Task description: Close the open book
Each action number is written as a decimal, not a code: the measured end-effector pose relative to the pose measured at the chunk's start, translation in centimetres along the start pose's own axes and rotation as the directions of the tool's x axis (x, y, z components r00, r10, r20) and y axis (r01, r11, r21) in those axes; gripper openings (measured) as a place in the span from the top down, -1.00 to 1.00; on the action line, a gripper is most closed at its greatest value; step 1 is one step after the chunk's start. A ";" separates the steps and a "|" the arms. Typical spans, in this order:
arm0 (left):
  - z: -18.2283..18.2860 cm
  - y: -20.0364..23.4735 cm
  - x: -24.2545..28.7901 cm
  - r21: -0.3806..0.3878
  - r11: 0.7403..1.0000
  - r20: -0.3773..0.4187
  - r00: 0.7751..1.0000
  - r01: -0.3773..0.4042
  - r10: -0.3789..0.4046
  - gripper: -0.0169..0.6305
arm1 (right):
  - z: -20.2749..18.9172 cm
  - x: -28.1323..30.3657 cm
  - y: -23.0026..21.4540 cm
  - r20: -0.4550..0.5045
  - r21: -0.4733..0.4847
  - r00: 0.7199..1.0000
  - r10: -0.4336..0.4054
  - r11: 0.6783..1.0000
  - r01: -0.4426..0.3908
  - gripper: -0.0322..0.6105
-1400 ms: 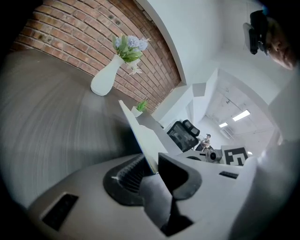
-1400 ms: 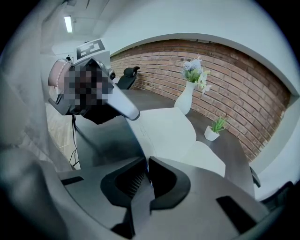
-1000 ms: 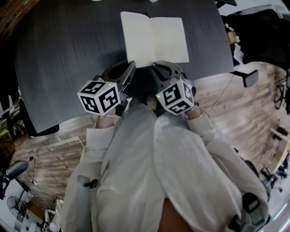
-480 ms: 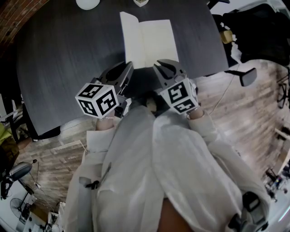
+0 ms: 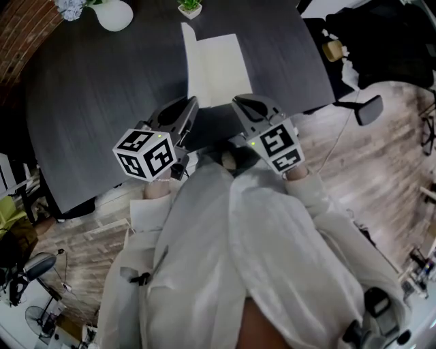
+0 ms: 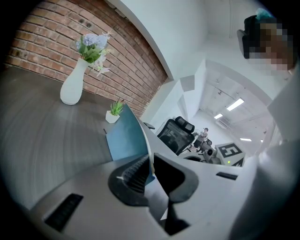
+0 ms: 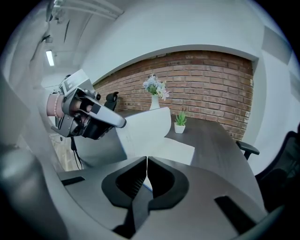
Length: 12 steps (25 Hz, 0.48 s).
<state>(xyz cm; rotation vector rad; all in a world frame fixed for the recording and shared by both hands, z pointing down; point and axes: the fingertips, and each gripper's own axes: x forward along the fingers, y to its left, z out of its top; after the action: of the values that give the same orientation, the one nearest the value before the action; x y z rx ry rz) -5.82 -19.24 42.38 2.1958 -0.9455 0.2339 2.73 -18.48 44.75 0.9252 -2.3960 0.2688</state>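
While one book [image 5: 216,68] lies half open on the dark counter [image 5: 102,88], its left half stands raised steeply and its right half lies flat with the white page up; the raised half shows a blue cover [image 6: 126,136] on its outer side and pale paper on its inner side [image 7: 150,126]. Two tongs meet the book at its near edge, one at each half; the left tongs [image 5: 189,109] have just been closing and now clamp the bottom edge of the raised blue cover, which sits between the ribbed pads [image 6: 149,159]. Having also just drawn in, the right tongs [image 5: 240,103] have their tips together with only a hairline between them [image 7: 146,161]; they sit at the near edge of the flat page, and I cannot tell whether a sheet is caught in them. Two marker cubes show in the head view, one on the left tongs [image 5: 146,153] and one on the right [image 5: 279,146]. Beyond the book, near the counter's far edge, stand one white vase [image 5: 112,13] of pale flowers and one small potted plant [image 5: 190,8], apart from each other and from the book; a brick wall [image 7: 211,93] runs behind them.
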 end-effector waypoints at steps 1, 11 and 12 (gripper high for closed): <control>0.0 -0.2 0.3 0.003 1.000 -0.005 1.000 0.001 -0.001 0.85 | -0.2 -0.4 -0.2 0.009 0.010 1.000 0.003 1.000 -0.003 0.87; -0.1 -2.0 2.9 0.042 0.999 -0.070 0.997 0.029 -0.026 0.85 | -1.0 -2.3 -2.9 0.071 0.175 0.997 -0.025 0.984 0.012 0.88; -0.2 -2.2 3.2 0.048 0.998 -0.077 0.997 0.033 -0.029 0.86 | -1.0 -2.5 -3.0 0.079 0.188 0.997 -0.026 0.982 0.011 0.88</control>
<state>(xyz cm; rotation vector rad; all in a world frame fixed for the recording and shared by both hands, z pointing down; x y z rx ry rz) -2.01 -19.88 42.66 2.2280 -0.8714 0.3276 6.70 -18.92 44.17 1.0611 -2.4669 0.4649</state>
